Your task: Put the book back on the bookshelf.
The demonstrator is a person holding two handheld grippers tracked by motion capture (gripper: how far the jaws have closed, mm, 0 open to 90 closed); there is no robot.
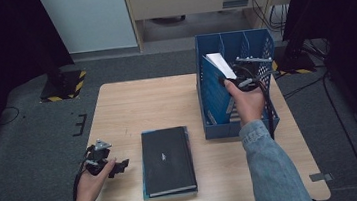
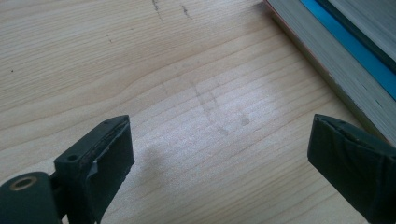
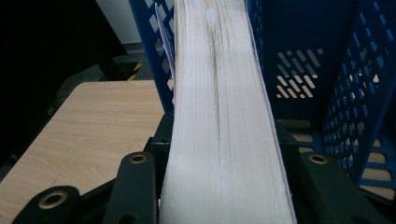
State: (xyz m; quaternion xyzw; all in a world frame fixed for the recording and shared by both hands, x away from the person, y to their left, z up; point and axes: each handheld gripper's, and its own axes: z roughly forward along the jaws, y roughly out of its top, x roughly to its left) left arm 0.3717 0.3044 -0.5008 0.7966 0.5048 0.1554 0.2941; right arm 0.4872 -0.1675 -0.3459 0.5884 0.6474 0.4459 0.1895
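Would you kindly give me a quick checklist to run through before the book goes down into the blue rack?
1. Right claw shut on the book: ok.
2. Book over the blue rack: ok.
3. Book square to the slot: not ok, it tilts.
4. Slot below free: cannot tell.
5. Left claw open, holding nothing, over the table: ok.
6. Stacked books apart from the rack: ok.

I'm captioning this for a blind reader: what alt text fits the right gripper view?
The right gripper clamps a thick book by its covers, white page edges facing the camera, at a blue perforated file rack on a wooden table.
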